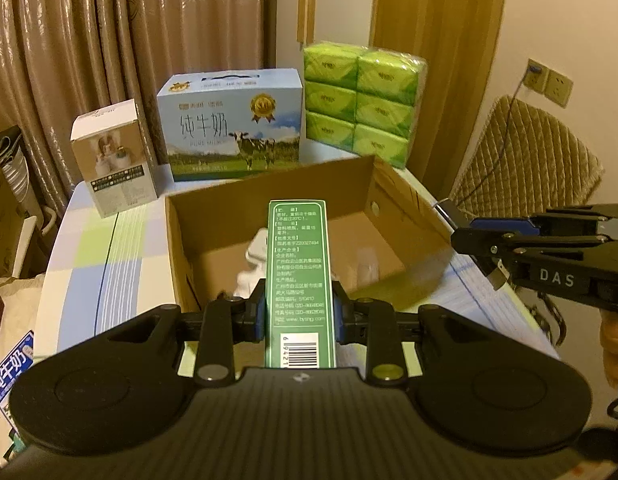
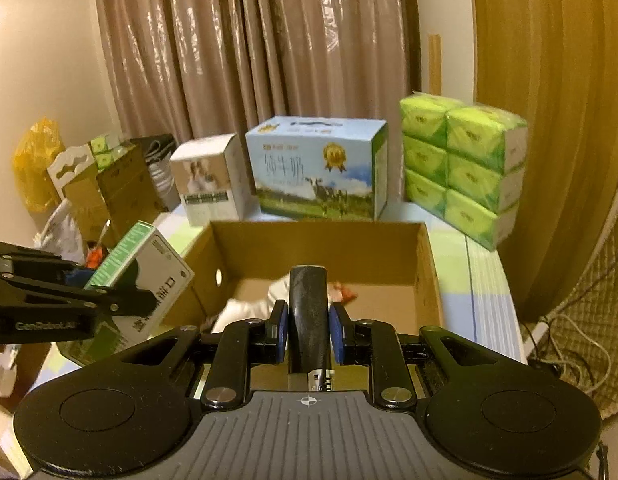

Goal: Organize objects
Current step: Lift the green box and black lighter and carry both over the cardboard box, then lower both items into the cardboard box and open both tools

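My left gripper [image 1: 300, 316] is shut on a long green and white medicine carton [image 1: 299, 276], held above the near edge of an open cardboard box [image 1: 373, 188]. The same carton [image 2: 149, 276] shows at the left of the right wrist view, clamped by the left gripper [image 2: 121, 300]. My right gripper [image 2: 308, 330] is shut on a dark cylindrical object [image 2: 307, 312], poised over the cardboard box [image 2: 425, 272]. The right gripper [image 1: 489, 252] also enters the left wrist view from the right. White and reddish items [image 2: 277, 292] lie inside the box.
Behind the box on the checked tablecloth [image 1: 101, 248] stand a small white carton [image 1: 113, 156], a blue milk case [image 1: 233, 124] and a green tissue pack [image 1: 361, 104]. Curtains hang behind. A quilted chair [image 1: 525, 160] stands to the right; boxes and bags [image 2: 89, 184] crowd the left.
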`<move>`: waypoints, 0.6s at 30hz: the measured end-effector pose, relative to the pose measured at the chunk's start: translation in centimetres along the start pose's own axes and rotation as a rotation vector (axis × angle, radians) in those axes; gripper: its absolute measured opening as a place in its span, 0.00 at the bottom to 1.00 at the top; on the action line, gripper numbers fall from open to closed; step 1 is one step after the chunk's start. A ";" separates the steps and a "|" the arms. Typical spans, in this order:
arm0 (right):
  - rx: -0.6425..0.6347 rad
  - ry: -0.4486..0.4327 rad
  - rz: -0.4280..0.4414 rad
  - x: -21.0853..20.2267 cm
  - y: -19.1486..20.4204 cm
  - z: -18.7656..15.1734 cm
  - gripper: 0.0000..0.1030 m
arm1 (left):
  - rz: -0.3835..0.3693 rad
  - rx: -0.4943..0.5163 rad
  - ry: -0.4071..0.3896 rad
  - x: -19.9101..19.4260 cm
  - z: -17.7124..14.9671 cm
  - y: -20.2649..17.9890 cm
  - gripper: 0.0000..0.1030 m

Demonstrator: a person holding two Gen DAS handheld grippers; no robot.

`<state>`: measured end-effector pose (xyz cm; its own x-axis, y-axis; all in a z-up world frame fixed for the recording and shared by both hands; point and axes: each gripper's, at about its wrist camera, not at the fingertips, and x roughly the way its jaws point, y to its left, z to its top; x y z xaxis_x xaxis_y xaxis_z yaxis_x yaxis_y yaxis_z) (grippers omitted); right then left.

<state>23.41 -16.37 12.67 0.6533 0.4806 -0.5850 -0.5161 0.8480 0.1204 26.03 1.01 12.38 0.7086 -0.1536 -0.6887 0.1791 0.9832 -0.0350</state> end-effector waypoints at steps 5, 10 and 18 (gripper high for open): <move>0.024 0.014 -0.008 2.2 -0.9 1.8 0.18 | 0.000 -0.025 0.005 2.0 2.6 0.9 0.24; 0.028 0.040 -0.011 4.2 -1.6 2.2 0.18 | 0.012 -0.032 0.016 3.7 3.6 1.4 0.24; 0.051 0.064 -0.010 6.3 -2.6 2.3 0.18 | 0.017 -0.021 0.042 6.1 4.1 1.5 0.24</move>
<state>30.11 -15.01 10.53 0.6207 0.4586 -0.6359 -0.4800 0.8636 0.1544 33.43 1.12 11.05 0.6824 -0.1332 -0.7188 0.1524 0.9876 -0.0384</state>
